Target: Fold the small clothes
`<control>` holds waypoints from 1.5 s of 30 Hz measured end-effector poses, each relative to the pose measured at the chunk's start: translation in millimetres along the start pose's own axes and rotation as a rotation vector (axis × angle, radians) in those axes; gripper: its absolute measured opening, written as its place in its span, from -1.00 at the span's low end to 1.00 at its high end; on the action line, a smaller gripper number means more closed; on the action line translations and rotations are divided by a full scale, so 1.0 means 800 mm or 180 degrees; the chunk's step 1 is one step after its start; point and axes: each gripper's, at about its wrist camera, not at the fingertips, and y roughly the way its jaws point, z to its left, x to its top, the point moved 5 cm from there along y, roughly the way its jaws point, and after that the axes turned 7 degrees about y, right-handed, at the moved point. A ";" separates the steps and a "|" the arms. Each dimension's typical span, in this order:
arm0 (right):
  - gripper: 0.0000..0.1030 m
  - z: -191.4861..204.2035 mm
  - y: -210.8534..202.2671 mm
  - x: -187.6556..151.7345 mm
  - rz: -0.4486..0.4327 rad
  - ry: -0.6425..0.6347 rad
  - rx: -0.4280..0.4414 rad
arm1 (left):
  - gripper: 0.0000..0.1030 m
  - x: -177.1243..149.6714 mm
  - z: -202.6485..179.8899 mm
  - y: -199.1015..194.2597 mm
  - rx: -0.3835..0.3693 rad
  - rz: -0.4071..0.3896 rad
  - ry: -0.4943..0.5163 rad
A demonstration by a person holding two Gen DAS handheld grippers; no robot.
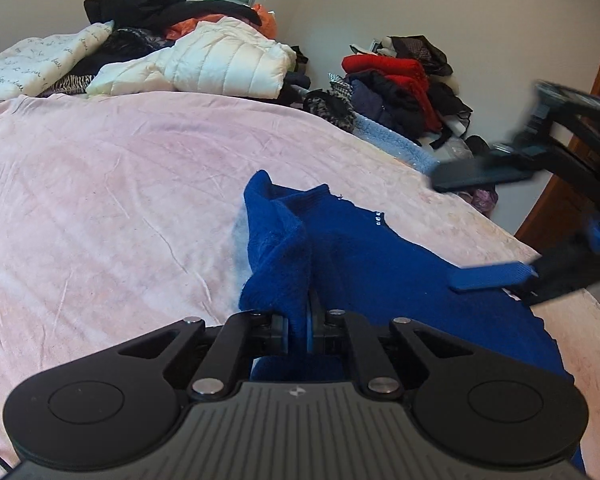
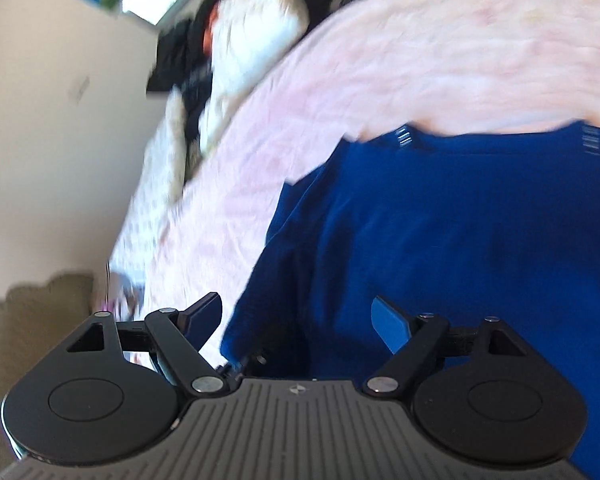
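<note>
One blue sweater point(image 1: 340, 248) lies lengthwise rightward; left jaws pinch it, right jaws wide, empty

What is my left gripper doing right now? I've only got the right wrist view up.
Observer: The left gripper is shut on a bunched fold of the blue sweater.
Operator: Is that fold lying flat?
Observer: No, it stands up in a ridge off the pink bedspread, just ahead of the gripper.
Operator: Anything past the bed's edge on that side?
Observer: A heap of clothes with a red garment on it sits against the wall.
</note>
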 end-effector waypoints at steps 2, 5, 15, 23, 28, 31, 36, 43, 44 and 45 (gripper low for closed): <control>0.49 0.021 0.032 0.014 0.0158 -0.0160 -0.0230 | -0.86 -0.003 -0.009 -0.001 -0.0049 0.0003 0.0094; 0.48 0.045 0.070 0.019 0.0356 -0.0410 -0.0545 | -0.86 -0.010 -0.022 -0.001 -0.0092 -0.0004 0.0225; -0.53 0.045 0.121 0.015 0.0448 -0.0914 -0.1176 | -0.86 -0.033 -0.054 -0.005 -0.0213 -0.0055 0.0691; -0.58 0.020 0.067 0.012 0.0097 -0.0862 -0.0736 | -0.86 -0.027 -0.065 -0.009 -0.0302 0.0002 0.0678; -0.58 -0.022 -0.020 0.011 -0.0167 -0.0726 -0.0509 | -0.86 -0.023 -0.115 -0.025 -0.0676 0.0006 0.0711; -0.58 -0.065 -0.078 0.012 -0.0302 -0.0570 -0.0468 | -0.86 -0.027 -0.159 -0.028 -0.0972 0.0072 0.0743; -0.58 -0.173 -0.147 -0.001 -0.0500 -0.0090 -0.0508 | -0.86 -0.059 -0.228 -0.025 -0.1354 0.0260 0.0943; -0.59 -0.256 -0.151 -0.031 -0.0617 0.0415 -0.0353 | -0.86 -0.103 -0.262 -0.003 -0.1473 0.0675 0.1106; -0.59 -0.254 -0.150 -0.031 -0.0628 0.0417 -0.0327 | -0.86 -0.103 -0.261 0.000 -0.1463 0.0720 0.1110; -0.58 -0.253 -0.152 -0.031 -0.0646 0.0411 -0.0295 | -0.86 -0.102 -0.259 0.002 -0.1449 0.0755 0.1104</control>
